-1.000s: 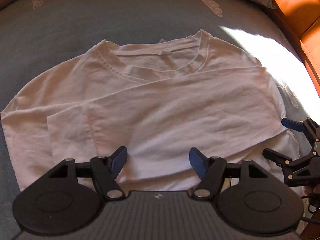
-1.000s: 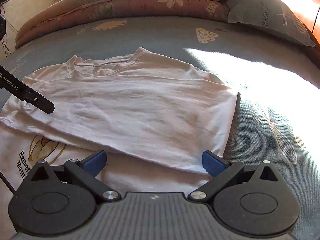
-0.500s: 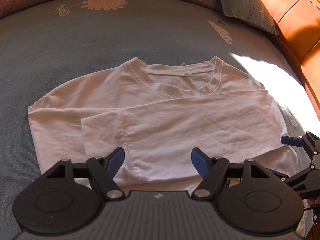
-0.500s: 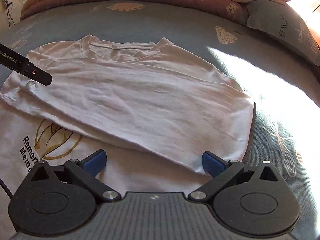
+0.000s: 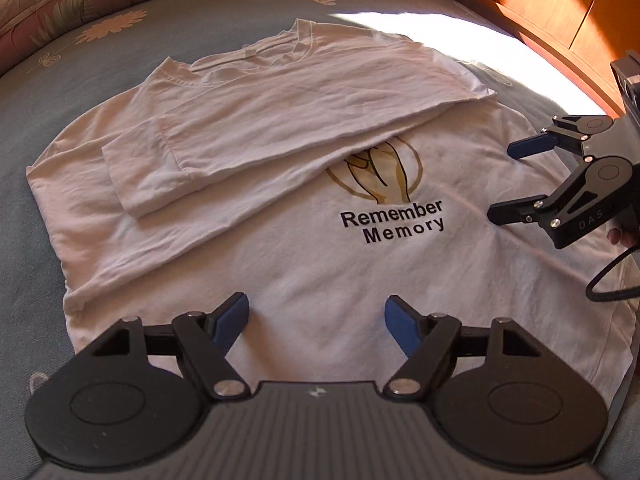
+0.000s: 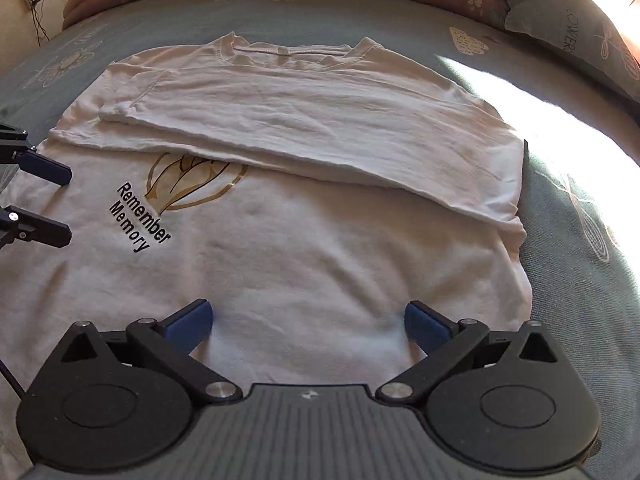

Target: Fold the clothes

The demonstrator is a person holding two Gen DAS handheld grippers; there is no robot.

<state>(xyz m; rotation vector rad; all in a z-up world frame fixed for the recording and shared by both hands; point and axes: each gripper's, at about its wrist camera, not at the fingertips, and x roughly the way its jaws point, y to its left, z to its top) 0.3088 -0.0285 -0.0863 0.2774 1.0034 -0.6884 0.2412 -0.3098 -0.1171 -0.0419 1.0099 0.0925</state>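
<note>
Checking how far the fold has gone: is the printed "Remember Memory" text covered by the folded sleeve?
No, the "Remember Memory" text lies uncovered just below the folded sleeve's edge.

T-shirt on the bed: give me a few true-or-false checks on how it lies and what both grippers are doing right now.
1. The T-shirt lies spread on the bed. True.
2. The left gripper is clamped on the hem. False: its jaws stand apart with only flat cloth below them, and they have just been opening.
3. A sleeve is folded across the chest. True.
4. The print is fully covered by the fold. False: the words show; only the top of the drawing is hidden.
5. The right gripper holds the collar. False: it is open, and the collar lies at the far end.
</note>
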